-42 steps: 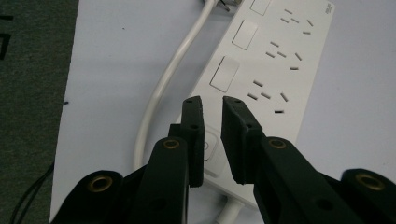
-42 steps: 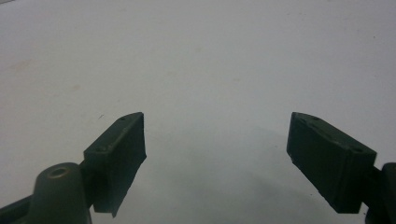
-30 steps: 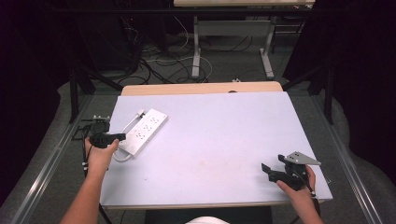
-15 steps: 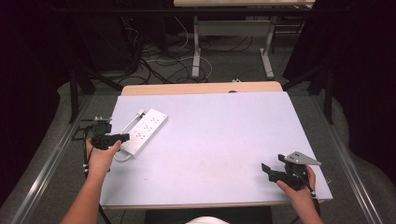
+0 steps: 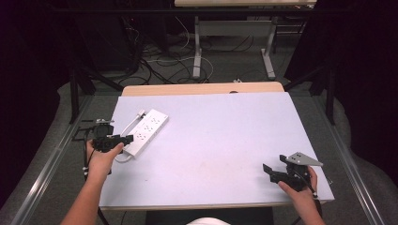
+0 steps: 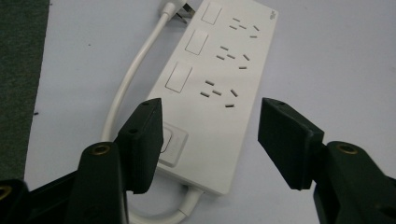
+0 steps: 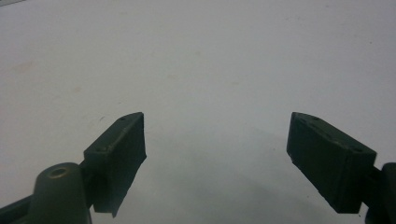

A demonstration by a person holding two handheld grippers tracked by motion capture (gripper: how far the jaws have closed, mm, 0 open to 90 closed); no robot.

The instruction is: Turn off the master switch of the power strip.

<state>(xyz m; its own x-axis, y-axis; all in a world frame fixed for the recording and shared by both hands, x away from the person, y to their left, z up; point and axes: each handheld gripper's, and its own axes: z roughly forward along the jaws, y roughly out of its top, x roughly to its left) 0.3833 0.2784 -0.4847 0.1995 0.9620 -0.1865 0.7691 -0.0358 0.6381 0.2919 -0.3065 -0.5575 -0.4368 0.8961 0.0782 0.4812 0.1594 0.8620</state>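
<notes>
Left gripper (image 6: 208, 140) just opening, jaws apart over white power strip (image 6: 219, 88), right gripper (image 7: 215, 158) wide apart above table (image 5: 225, 140)

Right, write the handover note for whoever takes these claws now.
Left claw: open, jaws have just been opening, poised over the near end of the white power strip, nothing gripped.
Right claw: open, nothing between its jaws, near the table's right front corner.
The power strip lies flat at the table's left side, cord looped beside it.
Done: the strip is on the table and not held.
Left: unclear; probably regrip the strip or deal with its cord.
</notes>
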